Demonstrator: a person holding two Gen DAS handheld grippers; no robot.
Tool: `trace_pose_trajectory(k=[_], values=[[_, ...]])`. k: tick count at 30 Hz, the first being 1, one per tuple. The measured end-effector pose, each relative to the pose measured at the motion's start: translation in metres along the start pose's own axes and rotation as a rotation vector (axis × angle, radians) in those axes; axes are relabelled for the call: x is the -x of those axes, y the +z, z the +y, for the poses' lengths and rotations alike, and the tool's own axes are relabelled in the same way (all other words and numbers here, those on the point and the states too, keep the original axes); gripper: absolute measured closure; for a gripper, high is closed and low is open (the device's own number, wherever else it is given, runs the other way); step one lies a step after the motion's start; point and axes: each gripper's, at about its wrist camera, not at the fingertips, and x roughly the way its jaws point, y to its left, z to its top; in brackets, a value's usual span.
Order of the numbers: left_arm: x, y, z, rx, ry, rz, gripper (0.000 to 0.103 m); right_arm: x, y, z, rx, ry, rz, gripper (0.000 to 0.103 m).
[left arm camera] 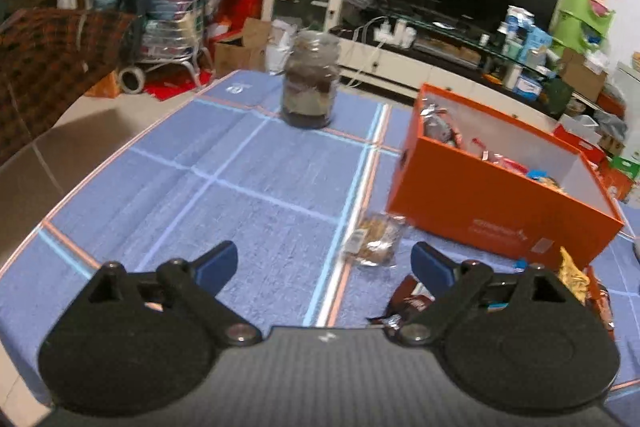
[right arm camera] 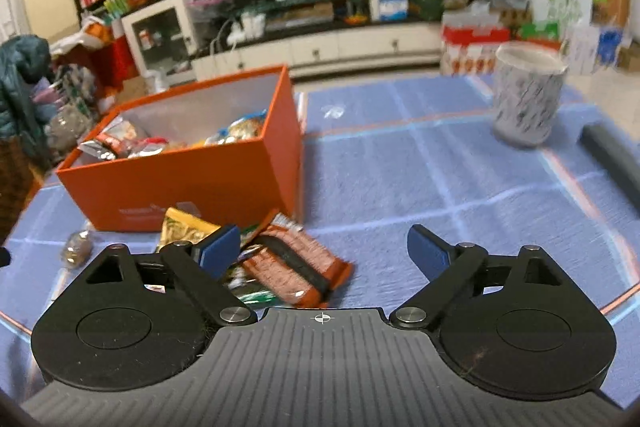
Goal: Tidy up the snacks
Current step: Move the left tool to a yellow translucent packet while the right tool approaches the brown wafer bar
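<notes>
An orange box [left arm camera: 500,199] with several snack packets inside stands on the blue checked tablecloth; it also shows in the right wrist view [right arm camera: 192,183]. My left gripper [left arm camera: 324,261] is open and empty above the cloth, with a clear packet of brown snacks [left arm camera: 374,239] just ahead of it. A dark brown wrapper [left arm camera: 408,301] lies by its right finger. My right gripper [right arm camera: 324,247] is open and empty. An orange-red packet [right arm camera: 292,267] and a yellow packet [right arm camera: 184,227] lie near its left finger, in front of the box.
A glass jar [left arm camera: 310,83] with dark contents stands at the far side of the table. A white patterned cup [right arm camera: 526,95] stands at the far right. A dark bar [right arm camera: 612,155] lies at the right edge. A small clear packet [right arm camera: 76,249] lies left of the box.
</notes>
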Motion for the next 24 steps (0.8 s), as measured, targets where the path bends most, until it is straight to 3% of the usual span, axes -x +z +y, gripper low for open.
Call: trace_pose_trajectory(k=[5,10,13,15,18,21,24], values=[[-0.005,-0.008,-0.013,-0.030,-0.003,0.018,0.011,-0.019,0.008,-0.017,-0.070,-0.035,0.019,0.018],[-0.008,-0.009,-0.028,-0.047,-0.015,0.027,0.011,-0.049,0.003,-0.016,-0.169,0.034,0.127,0.018],[-0.011,-0.011,-0.038,-0.083,-0.060,0.050,0.011,-0.055,0.012,0.002,0.036,0.068,0.158,0.015],[-0.011,-0.014,-0.041,-0.113,-0.078,0.060,0.011,-0.048,0.012,0.013,0.311,0.200,0.141,0.015],[-0.013,-0.018,-0.039,-0.136,-0.093,0.084,0.011,-0.036,0.005,0.007,0.522,0.356,0.103,0.012],[-0.014,-0.020,-0.037,-0.133,-0.115,0.099,0.011,-0.050,0.004,-0.002,0.571,0.353,0.128,0.012],[-0.013,-0.020,-0.040,-0.173,-0.164,0.098,0.011,-0.072,0.005,-0.012,0.462,0.451,0.179,0.012]])
